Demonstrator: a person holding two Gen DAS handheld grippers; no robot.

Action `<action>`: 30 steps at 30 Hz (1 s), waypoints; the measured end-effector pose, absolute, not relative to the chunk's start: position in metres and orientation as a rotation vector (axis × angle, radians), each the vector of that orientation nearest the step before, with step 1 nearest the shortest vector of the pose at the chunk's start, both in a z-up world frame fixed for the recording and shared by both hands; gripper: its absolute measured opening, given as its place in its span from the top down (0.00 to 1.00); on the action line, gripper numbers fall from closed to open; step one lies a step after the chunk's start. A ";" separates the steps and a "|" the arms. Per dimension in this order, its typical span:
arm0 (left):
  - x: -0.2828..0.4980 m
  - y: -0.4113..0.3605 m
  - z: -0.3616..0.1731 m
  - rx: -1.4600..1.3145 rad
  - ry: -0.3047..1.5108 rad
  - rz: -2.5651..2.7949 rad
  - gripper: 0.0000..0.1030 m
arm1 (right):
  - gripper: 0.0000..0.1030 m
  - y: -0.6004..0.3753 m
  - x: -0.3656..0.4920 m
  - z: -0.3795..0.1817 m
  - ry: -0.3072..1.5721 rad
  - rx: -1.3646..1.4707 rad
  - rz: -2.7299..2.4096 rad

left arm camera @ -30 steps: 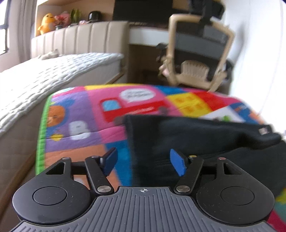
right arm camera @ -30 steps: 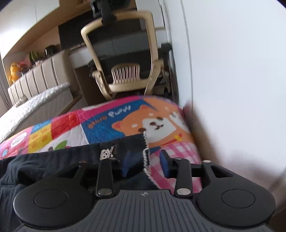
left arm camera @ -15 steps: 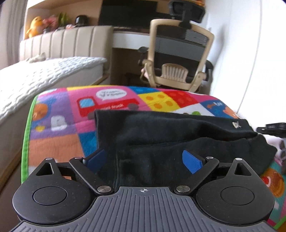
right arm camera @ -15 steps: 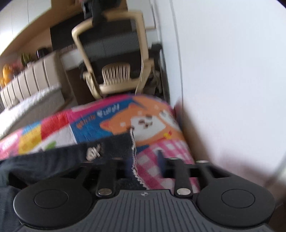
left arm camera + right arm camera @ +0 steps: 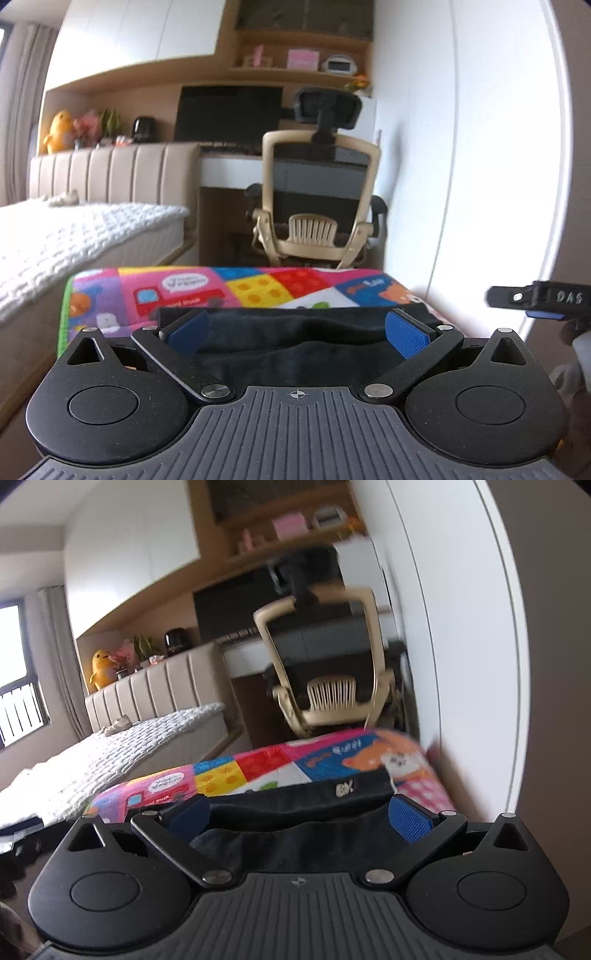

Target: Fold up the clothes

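One black garment [image 5: 295,345], soft and matte with a thick folded edge, lies on a play mat [image 5: 258,286] printed in bright cartoon squares of pink, yellow, red and blue; in the right wrist view a small pale logo shows near the garment's [image 5: 303,812] far right corner, and the mat [image 5: 258,762] runs up to a white wall on that side. The left gripper [image 5: 295,330] hovers at the near edge of the garment with its jaws opening, spread wide, the ribbed blue pads clear of the cloth and nothing held between them. The right gripper [image 5: 299,814] hangs likewise over the garment's near edge, jaws opening and spread wide, empty; its view is blurred by motion. In the left wrist view the tip of that right gripper [image 5: 535,299] shows just right of the mat. Beyond the mat's far end stands one beige-framed office chair [image 5: 319,206] before a desk with a dark monitor [image 5: 229,112]. Left of the mat is one bed [image 5: 81,229] with a white quilted cover and a ribbed beige headboard, and a yellow plush toy [image 5: 59,131] sits on the ledge behind it.
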State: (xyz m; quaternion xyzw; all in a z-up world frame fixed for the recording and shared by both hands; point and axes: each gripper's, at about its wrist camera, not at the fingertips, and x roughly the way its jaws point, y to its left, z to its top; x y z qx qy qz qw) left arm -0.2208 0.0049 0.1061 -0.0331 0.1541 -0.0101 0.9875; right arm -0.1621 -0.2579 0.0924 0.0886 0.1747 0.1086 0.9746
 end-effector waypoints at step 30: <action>-0.254 -0.019 0.065 -0.063 0.626 0.086 0.00 | 0.00 -0.222 -0.213 0.052 0.588 0.099 0.285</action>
